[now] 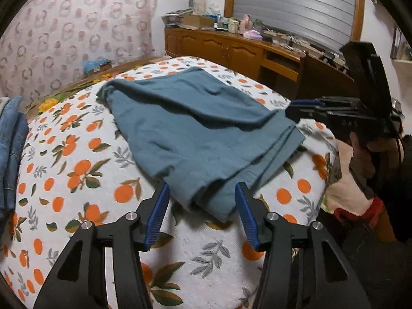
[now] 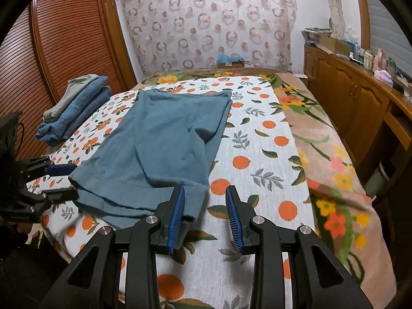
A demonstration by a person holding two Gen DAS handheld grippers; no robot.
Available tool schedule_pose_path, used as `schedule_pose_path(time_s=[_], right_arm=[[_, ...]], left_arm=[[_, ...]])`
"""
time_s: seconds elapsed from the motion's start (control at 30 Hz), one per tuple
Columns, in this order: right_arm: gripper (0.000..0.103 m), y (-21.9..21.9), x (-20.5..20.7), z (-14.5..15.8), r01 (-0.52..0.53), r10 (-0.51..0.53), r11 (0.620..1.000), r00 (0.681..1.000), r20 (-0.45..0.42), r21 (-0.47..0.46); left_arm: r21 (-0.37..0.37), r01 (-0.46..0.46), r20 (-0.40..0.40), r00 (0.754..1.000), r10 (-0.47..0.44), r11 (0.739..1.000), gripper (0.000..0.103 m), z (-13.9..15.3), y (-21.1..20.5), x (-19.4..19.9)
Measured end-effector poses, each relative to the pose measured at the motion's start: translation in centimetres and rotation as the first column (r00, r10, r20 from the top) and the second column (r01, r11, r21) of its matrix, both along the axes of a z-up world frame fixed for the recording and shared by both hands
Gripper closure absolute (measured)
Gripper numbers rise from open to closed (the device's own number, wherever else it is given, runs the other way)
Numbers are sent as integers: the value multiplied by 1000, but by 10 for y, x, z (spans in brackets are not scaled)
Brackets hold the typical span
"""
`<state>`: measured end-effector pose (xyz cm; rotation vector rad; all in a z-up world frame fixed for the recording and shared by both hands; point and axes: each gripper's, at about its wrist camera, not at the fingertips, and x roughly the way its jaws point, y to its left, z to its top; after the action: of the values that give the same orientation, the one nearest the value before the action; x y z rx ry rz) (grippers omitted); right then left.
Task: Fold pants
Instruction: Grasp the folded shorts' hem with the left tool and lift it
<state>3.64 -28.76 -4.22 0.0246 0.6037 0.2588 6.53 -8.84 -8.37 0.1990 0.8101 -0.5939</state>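
Teal-blue pants (image 2: 159, 141) lie folded lengthwise on a bed sheet (image 2: 257, 139) printed with oranges, the waist end far and the hems near. In the left wrist view the pants (image 1: 195, 128) run away from me, and my left gripper (image 1: 202, 186) stands open with the near hem corner between its blue pads (image 1: 157, 213), which do not press it. My right gripper (image 2: 205, 188) is open too: its left finger rests over the other hem corner, with mostly bare sheet in the gap. Each gripper shows in the other's view, the left gripper (image 2: 74, 180) at the left and the right gripper (image 1: 289, 110) at the right.
A stack of folded jeans (image 2: 74, 108) sits at the bed's far left, by a louvred wooden door (image 2: 64, 38). A floral blanket (image 2: 322, 141) covers the bed's right side, beside a long wooden cabinet (image 2: 355, 97) with clutter on top. A hand (image 1: 373, 149) holds the right gripper.
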Motion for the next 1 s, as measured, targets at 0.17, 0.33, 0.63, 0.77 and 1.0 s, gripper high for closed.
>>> schedule_pose_path(time_s=[0.17,0.33,0.63,0.77,1.0], right_arm=[[69,-1,0,-1,1,-1,1000,1000,-1,9],[69,-1,-1,-3,-1,1,1000,1000,-4,14],[69,-1,0,-4,-3,3,1000,1000,-7,24],[69,0,0,-6,-5,6,1000,1000,-11,29],[69,2,3,-7,-10,11,999,1000,-16,37]], left_arm=[[9,-9,-11,1000,9,1000,45,-4,0,-1],[38,-11,-22,1000,12,999,45,-11,-2,1],[-27,-52,4,999,52,998,45,-6,5,10],[-64,-65,34,997,68,996,45,4,11,7],[-25,-78,7,997,79,997,65,-4,10,15]])
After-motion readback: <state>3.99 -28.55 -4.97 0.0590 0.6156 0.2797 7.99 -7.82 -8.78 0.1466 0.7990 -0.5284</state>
